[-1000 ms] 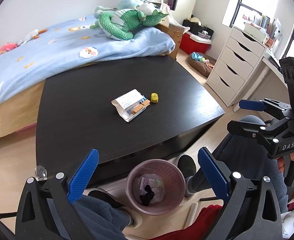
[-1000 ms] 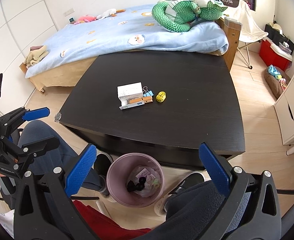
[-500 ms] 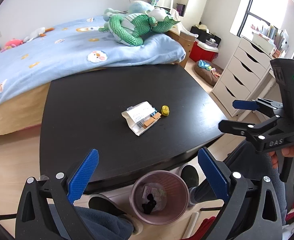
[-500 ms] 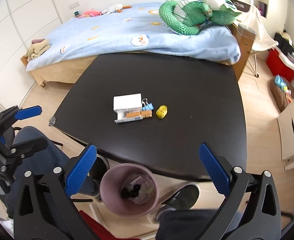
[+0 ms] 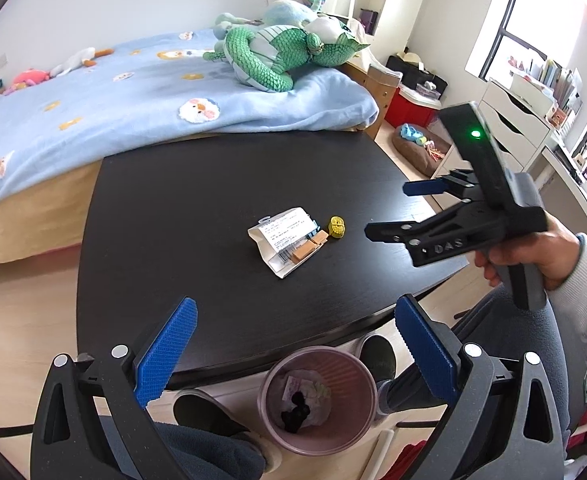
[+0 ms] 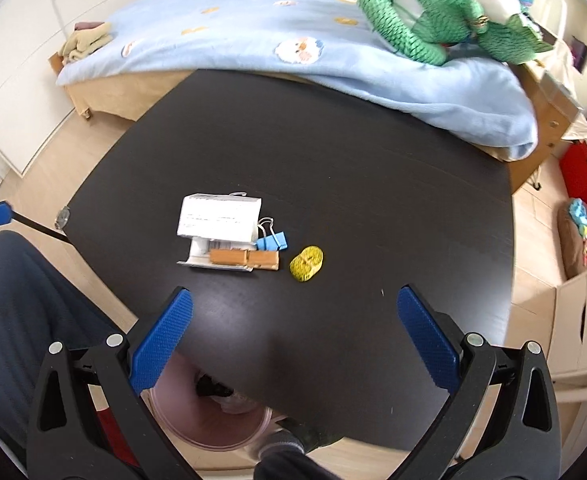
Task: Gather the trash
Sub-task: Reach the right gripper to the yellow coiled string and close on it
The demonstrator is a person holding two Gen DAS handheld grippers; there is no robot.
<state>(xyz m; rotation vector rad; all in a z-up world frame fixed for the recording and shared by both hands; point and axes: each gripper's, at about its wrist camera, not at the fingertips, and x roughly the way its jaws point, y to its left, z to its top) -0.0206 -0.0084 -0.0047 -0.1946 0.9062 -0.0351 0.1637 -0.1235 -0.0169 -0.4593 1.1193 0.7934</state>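
Note:
On the black table (image 5: 213,184) lie a white paper packet (image 5: 283,236), a wooden clothespin (image 5: 311,250) resting on it, and a yellow crumpled scrap (image 5: 336,227). The right wrist view shows the same packet (image 6: 217,224), clothespin (image 6: 245,259), a blue binder clip (image 6: 272,241) and the yellow scrap (image 6: 306,263). My left gripper (image 5: 295,308) is open over the table's near edge and holds nothing. My right gripper (image 6: 293,296) is open and empty, just short of the yellow scrap; from the left it shows as right gripper (image 5: 391,210). A pink bin (image 5: 367,378) with trash stands on the floor below the edge.
A bed with a blue blanket (image 5: 133,100) and a green plush dragon (image 5: 277,56) borders the table's far side. White drawers (image 5: 517,128) stand at the right. A person's legs (image 5: 505,344) and shoes flank the bin. The bin (image 6: 197,416) is half hidden under the table.
Both grippers have risen and moved forward over the table. The right gripper has advanced most and now hangs near the yellow scrap. Both stay open; nothing on the table has moved.

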